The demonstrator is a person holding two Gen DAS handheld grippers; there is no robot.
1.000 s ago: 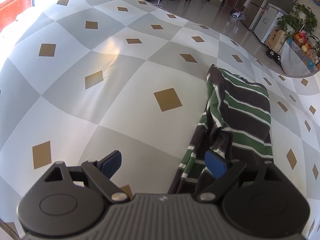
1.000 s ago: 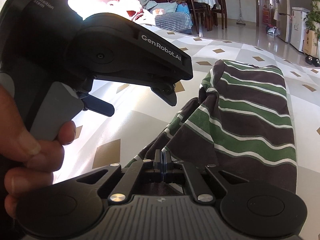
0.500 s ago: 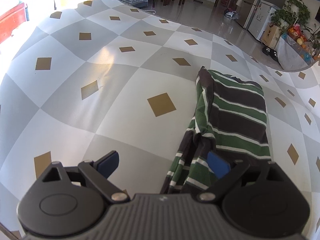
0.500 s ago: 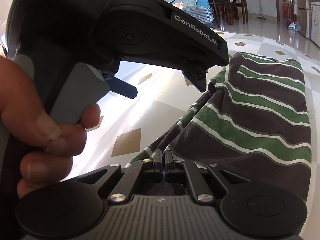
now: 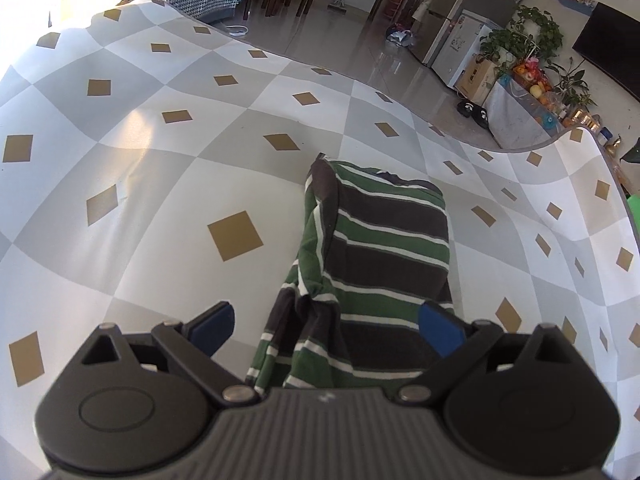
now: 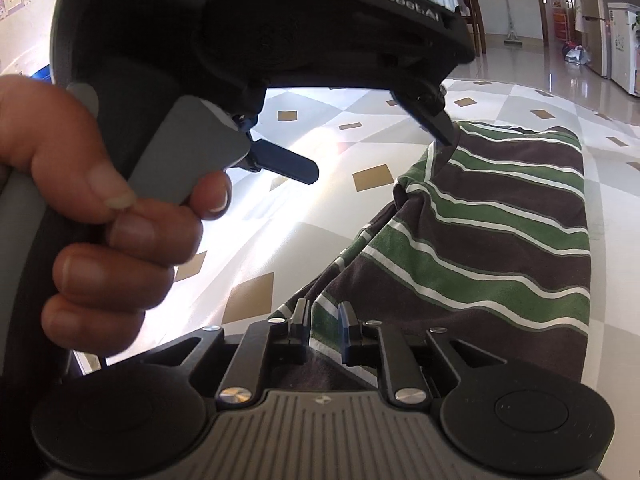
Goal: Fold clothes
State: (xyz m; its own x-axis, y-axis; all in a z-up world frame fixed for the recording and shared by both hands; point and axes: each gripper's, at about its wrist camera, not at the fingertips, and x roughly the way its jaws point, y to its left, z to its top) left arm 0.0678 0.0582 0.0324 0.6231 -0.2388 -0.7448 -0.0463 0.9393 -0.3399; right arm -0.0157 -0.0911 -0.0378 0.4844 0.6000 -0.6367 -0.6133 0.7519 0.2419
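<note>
Shirt (image 6: 500,232) hem released: right gripper (image 6: 323,322), clamped half a second ago, now parted; left gripper (image 5: 326,326) held wide open. Fold judged laid.

The folded shirt (image 5: 384,256) lies on the table (image 5: 160,184), its near end between both claws.
</note>
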